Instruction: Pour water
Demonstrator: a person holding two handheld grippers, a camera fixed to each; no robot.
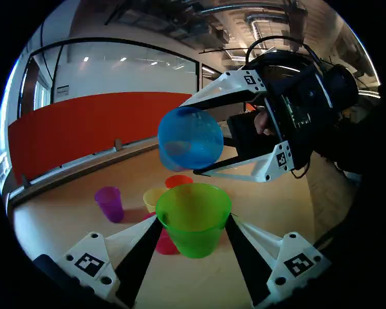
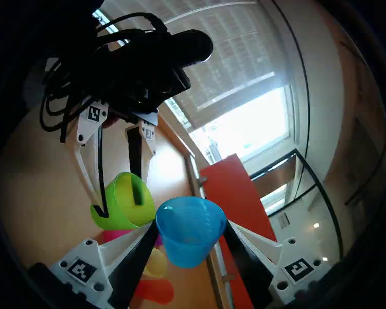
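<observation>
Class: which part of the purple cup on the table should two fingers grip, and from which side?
Probably its side wall just below the rim, coming in level from the near side: the purple cup stands upright, widens toward the rim, and has the yellow cup close on one side.

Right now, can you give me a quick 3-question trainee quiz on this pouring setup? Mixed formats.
1. True or false: the left gripper is shut on the green cup.
2. Which cup does the right gripper hold? A purple cup; B blue cup; C yellow cup.
3. Fill in: the tipped blue cup hangs ___ the green cup.

Key:
1. True; both fingers press its sides.
2. B, the blue cup.
3. Above.
</observation>
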